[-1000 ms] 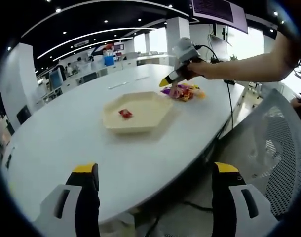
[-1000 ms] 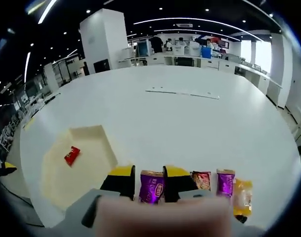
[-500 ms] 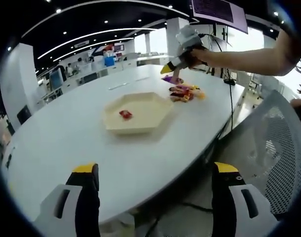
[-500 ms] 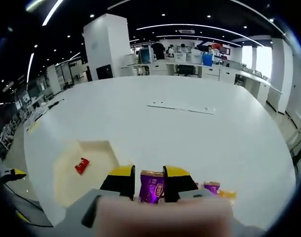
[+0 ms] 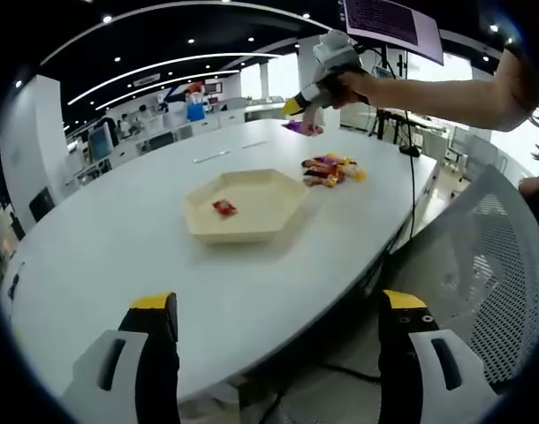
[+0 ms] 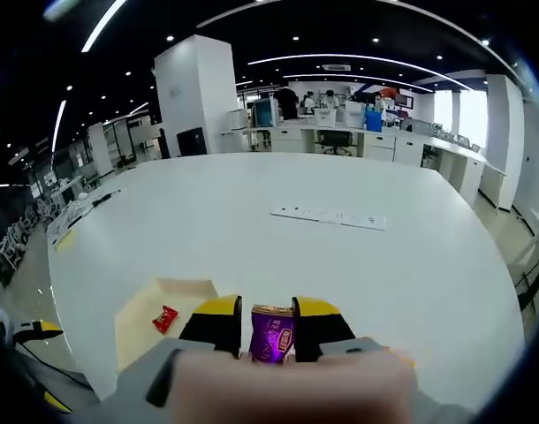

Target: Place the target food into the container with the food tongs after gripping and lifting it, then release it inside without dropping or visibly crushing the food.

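A: How are the fingers of the right gripper (image 6: pixel 256 329) set?

B: They are clamped on the purple snack packet (image 6: pixel 271 333), which is pinched between the two yellow-tipped fingers (image 6: pixel 215 309) and held upright, well above the bench (image 6: pixel 340 256). In the left gripper view the same packet (image 5: pixel 302 129) is seen hanging below the right gripper (image 5: pixel 298 104), high over the far side of the bench.

A: And the left gripper (image 5: pixel 274 353)?

B: Its fingers are spread wide apart with nothing between them, near the bench edge.

A: Where must the packet be taken?

B: To the cream hexagonal tray (image 5: pixel 252 203), which is seen low and to the left in the right gripper view (image 6: pixel 141 309). A small red packet (image 5: pixel 223 207) is already lying inside it.

A: What could go wrong?

B: The packet appears to be held only by its lower part, so it could be swung loose and dropped during the carry. If the grip is tightened to prevent that, the contents could be crushed. A release made too high or too near the rim could let the packet bounce out onto the bench. The remaining snack pile (image 5: pixel 331 168) lies just beside the tray and could be brushed if the carry is flown too low.
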